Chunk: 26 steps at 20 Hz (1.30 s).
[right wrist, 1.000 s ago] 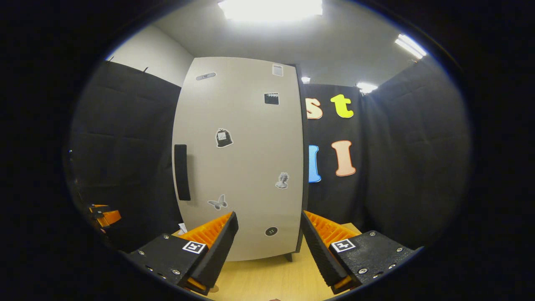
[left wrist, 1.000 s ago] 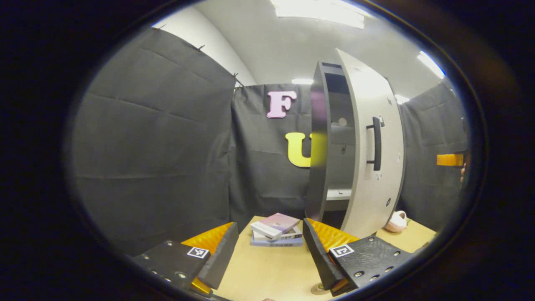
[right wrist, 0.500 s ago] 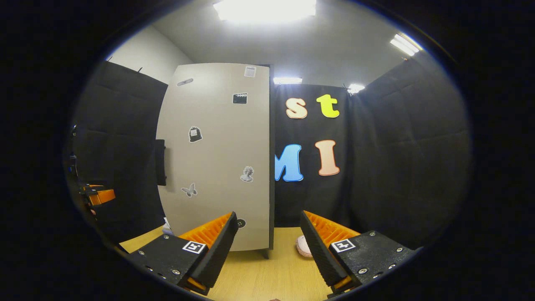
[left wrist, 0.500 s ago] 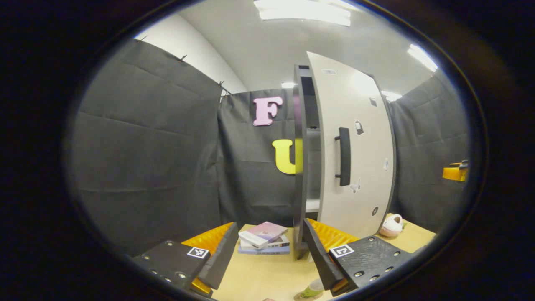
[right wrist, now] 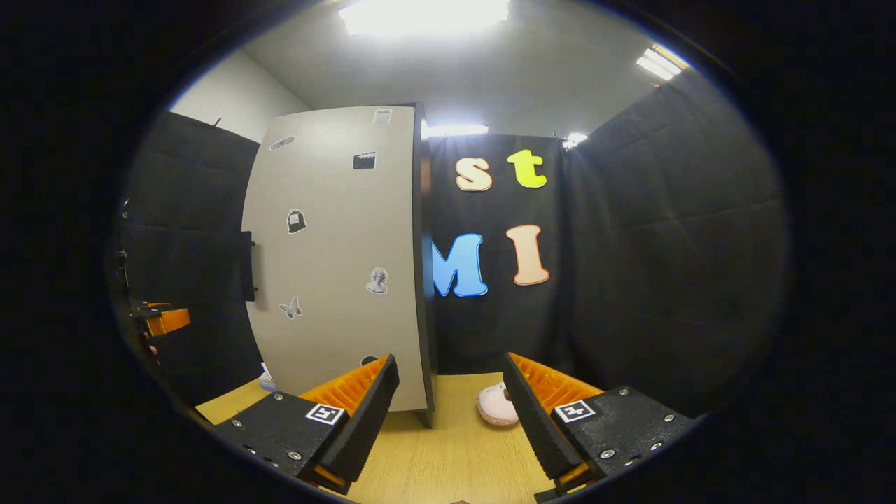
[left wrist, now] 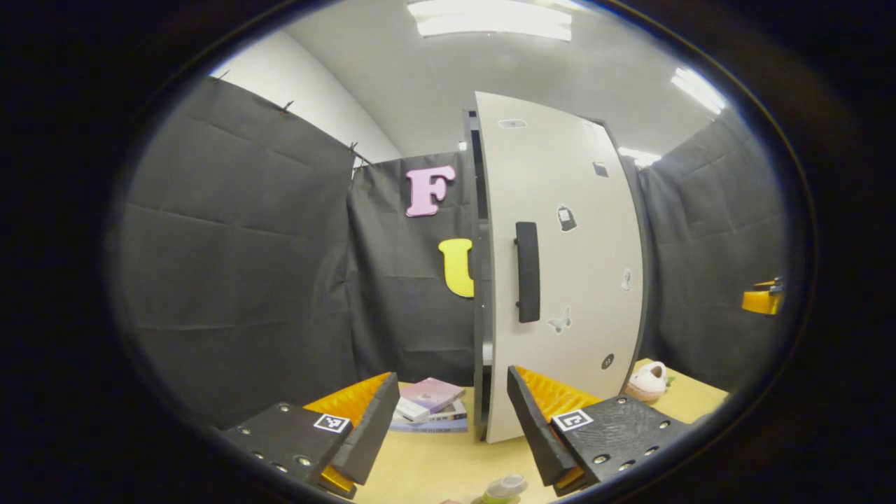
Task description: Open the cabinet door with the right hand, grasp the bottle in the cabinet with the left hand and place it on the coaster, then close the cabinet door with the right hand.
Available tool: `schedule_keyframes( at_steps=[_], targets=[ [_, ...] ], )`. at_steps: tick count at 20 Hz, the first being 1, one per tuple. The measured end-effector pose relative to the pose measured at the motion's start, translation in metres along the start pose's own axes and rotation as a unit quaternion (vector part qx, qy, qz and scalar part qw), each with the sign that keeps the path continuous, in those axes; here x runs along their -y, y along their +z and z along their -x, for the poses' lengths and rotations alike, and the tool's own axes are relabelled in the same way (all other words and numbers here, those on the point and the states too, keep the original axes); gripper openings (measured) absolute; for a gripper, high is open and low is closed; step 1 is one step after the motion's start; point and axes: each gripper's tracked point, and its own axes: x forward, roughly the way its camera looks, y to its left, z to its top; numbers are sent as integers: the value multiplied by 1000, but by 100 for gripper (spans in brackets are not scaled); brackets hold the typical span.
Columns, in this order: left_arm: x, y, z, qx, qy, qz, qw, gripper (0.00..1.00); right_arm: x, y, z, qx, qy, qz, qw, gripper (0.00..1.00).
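1. In the left gripper view, we see the left gripper [left wrist: 451, 434] low over the light wooden tabletop [left wrist: 434, 465], its 2 fingers spread apart and holding nothing.
2. Just below and between those fingers, at the bottom edge, we see the top of the small greenish bottle [left wrist: 505, 486] standing on the round tan coaster [left wrist: 483, 500]; we cannot make out the coaster clearly.
3. Beyond the fingers lies a short stack of books with a pink cover on top [left wrist: 428, 404], just left of the cabinet's foot.
4. The tall cream cabinet door with the black bar handle and small stickers [left wrist: 560, 280] stands almost shut, with a narrow dark gap along its handle side.
5. A small pink plush slipper [left wrist: 647, 381] sits on the table to the right of the cabinet.
6. In the right gripper view, we see the right gripper [right wrist: 451, 420] with its 2 fingers parted and empty, apart from the door, with the slipper between them farther off.
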Motion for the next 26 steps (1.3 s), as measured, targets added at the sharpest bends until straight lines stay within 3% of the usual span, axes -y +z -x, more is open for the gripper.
schedule_keyframes(
  at_steps=[1,2,4,10,13,15,20,22,24,26],
  targets=[
    [2,0,-1,0,0,-1,1000,92,1,0,0,0,0,-3,1000,93],
    [3,0,-1,0,1,0,1000,85,2,1,0,1,-1,-5,1000,93],
    [2,1,1,0,3,2,1000,92,3,3,0,6,-6,-6,1000,93],
    [-8,3,2,3,9,-3,1000,92,-1,5,0,9,-10,-13,1000,93],
    [-10,4,4,4,10,-4,1000,85,-5,2,0,5,-8,-14,1000,93],
    [-10,6,4,5,9,-4,1000,92,-6,1,0,2,-10,-11,1000,93],
    [-12,7,4,6,10,-4,1000,92,-7,3,2,7,-11,-14,1000,93],
    [-13,6,3,6,10,-3,1000,85,-7,4,3,7,-12,-15,1000,93],
    [-14,7,3,7,11,-4,1000,92,-9,4,2,6,-12,-15,1000,93],
    [-14,7,5,7,11,-6,1000,92,-9,3,3,6,-12,-14,1000,93]
  ],
)
